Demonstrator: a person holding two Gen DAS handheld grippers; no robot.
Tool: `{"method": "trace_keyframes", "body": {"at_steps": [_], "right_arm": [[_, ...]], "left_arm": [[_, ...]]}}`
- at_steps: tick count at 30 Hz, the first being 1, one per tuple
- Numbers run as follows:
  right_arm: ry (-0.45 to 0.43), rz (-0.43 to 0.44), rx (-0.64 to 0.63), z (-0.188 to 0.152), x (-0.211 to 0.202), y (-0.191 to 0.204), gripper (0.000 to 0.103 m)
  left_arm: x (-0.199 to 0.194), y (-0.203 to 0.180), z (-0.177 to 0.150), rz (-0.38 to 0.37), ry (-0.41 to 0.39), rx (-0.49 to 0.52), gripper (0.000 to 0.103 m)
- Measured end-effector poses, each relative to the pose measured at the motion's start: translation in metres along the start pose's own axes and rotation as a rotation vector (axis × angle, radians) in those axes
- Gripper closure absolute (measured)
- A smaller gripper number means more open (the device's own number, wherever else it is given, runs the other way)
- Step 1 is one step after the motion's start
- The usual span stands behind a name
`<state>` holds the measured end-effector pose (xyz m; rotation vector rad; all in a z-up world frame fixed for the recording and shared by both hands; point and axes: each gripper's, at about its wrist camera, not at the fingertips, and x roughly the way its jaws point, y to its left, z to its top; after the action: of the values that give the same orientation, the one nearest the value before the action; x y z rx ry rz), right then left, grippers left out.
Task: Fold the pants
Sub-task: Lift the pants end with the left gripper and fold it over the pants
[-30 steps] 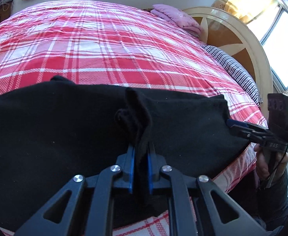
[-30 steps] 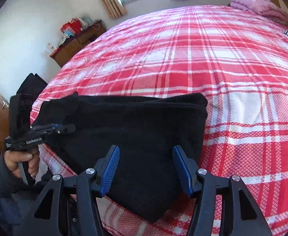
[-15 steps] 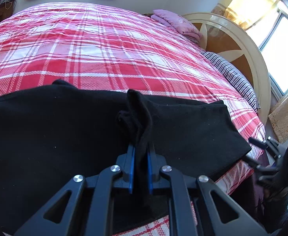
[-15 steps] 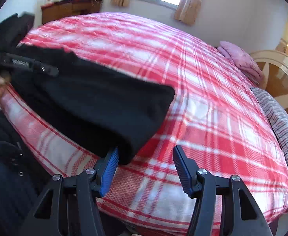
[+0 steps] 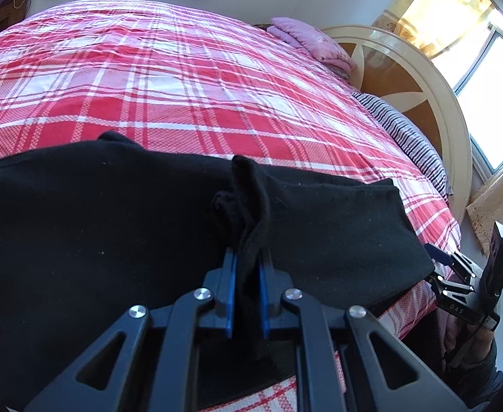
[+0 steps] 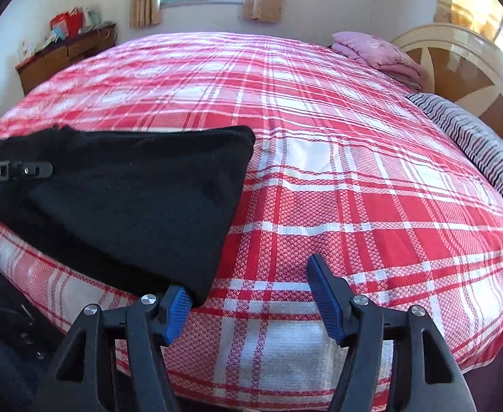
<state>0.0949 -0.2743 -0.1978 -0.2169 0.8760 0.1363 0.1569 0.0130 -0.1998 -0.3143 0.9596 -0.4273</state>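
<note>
Black pants lie folded along the near edge of a red plaid bed. My left gripper is shut on a raised pinch of the black fabric. The pants also show in the right wrist view, at the left. My right gripper is open and empty; its left fingertip sits at the pants' near corner, the right one over bare bedspread. It shows in the left wrist view beside the pants' right end. The left gripper's tip shows in the right wrist view.
A pink folded blanket and a striped pillow lie by the rounded cream headboard. A wooden dresser stands against the far wall under a window. Bare bedspread extends beyond and right of the pants.
My right gripper has drawn off the pants toward their right corner, still open. My left gripper stays shut on the fabric pinch and has barely moved.
</note>
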Motion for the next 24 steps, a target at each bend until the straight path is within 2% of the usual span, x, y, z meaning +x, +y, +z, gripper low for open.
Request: {"method": "trace_keyframes", "body": {"at_steps": [4,6,8,9,10,12,15,17,18,19,24], "right_arm": [[0.022,0.015,-0.063,0.002,-0.015,0.0,0.038],[-0.013,0.017,-0.07,0.005,-0.026,-0.002,0.037],[-0.086,0.029,-0.073,0.008,-0.047,-0.002,0.037],[-0.123,0.059,-0.07,0.011,-0.055,0.0,0.037],[-0.161,0.13,-0.068,0.014,-0.06,0.004,0.037],[-0.171,0.228,-0.066,0.018,-0.059,0.011,0.037],[-0.102,0.355,-0.08,0.018,-0.038,0.024,0.037],[-0.015,0.358,-0.081,0.013,-0.016,0.028,0.037],[0.061,0.366,-0.095,0.008,0.0,0.03,0.037],[0.073,0.369,-0.108,0.006,0.005,0.029,0.037],[0.023,0.376,-0.105,0.01,-0.012,0.025,0.037]], "left_arm": [[-0.002,0.003,0.0,0.002,0.001,-0.002,0.087],[-0.001,0.002,-0.001,0.002,-0.003,-0.002,0.086],[0.0,0.0,-0.002,0.014,-0.008,0.009,0.086],[0.0,-0.001,-0.002,0.019,-0.012,0.013,0.086],[0.001,-0.001,-0.002,0.022,-0.013,0.016,0.086],[0.001,-0.002,-0.002,0.027,-0.015,0.022,0.086],[0.0,0.0,-0.002,0.023,-0.015,0.02,0.086],[0.001,-0.002,-0.002,0.027,-0.018,0.027,0.085],[0.001,-0.002,-0.002,0.03,-0.019,0.032,0.085],[0.001,-0.003,-0.003,0.03,-0.019,0.033,0.085],[0.0,-0.005,-0.003,0.038,-0.024,0.038,0.084]]}}
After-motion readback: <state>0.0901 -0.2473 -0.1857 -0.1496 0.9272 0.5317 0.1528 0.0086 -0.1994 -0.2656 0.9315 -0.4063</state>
